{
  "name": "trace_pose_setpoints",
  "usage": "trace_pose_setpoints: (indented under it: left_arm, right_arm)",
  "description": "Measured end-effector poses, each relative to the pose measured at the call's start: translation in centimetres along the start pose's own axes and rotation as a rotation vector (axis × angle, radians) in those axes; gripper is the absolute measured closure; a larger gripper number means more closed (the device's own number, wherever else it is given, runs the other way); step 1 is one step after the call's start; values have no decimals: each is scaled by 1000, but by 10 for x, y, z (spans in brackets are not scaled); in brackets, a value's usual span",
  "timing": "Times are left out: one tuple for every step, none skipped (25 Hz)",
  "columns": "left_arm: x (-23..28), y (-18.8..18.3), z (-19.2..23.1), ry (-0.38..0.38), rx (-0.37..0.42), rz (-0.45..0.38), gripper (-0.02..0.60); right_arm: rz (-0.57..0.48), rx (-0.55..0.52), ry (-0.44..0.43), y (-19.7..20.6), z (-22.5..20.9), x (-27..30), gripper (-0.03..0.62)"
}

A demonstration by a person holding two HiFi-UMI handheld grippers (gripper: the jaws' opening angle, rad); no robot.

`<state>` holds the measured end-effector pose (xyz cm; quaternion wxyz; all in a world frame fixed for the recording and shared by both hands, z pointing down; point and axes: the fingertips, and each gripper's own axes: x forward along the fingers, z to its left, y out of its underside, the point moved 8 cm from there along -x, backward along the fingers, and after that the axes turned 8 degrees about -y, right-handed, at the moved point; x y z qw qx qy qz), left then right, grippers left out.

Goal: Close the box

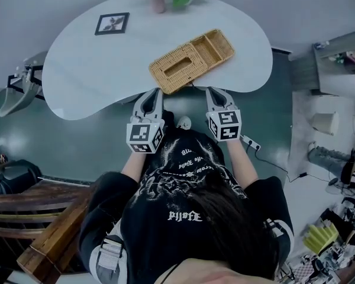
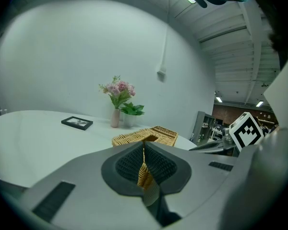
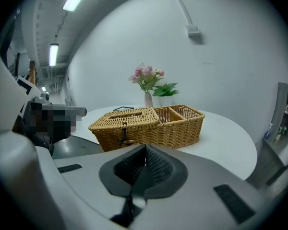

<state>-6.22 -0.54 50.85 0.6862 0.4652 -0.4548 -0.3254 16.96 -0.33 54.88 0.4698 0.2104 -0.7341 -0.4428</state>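
Judged liable to slide the light wicker box [image 1: 192, 60] across the smooth counter [image 1: 83, 70] toward the flower vase [image 1: 158, 3] if pushed from one side unbraced. Lay just ahead of both grippers: clear of the right gripper [image 1: 217, 92], jaws shut and empty; left gripper [image 1: 153, 93] jaws closed to a slit showing a wicker sliver, grip undeterminable.

White lettering runs across the back of the person's black shirt [image 1: 186, 216]. It is drawn in such a stylised hand that I can't read a word for sure, and the smaller lines [image 1: 188, 161] higher up are upside down. The cubes [image 1: 145, 136] [image 1: 223, 125] on the two tongs carry black-and-white square patterns, not letters. Nothing on the counter [image 1: 83, 70] is legible.
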Motion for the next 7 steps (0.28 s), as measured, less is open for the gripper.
trace_pose_setpoints:
  left_arm:
    - [0, 0, 0, 0, 1, 0, 557]
    - [0, 0, -1, 1, 3, 0, 557]
    - [0, 0, -1, 1, 4, -1, 557]
    - [0, 0, -1, 1, 5, 0, 557]
    - [1, 0, -1, 0, 6, 0, 557]
    - [2, 0, -2, -1, 6, 1, 557]
    - [3, 0, -2, -3, 7, 2, 557]
  right_arm:
    - [-1, -1, 0, 0, 0, 0, 569]
    - [-2, -1, 0, 0, 1, 0, 569]
    - [-5, -1, -1, -1, 1, 0, 569]
    - [-8, -1, -3, -1, 1, 0, 569]
    - [-11, -2, -6, -2, 0, 1, 569]
    - [-13, -3, -9, -2, 0, 2, 569]
    - [-15, -3, -12, -3, 0, 3, 569]
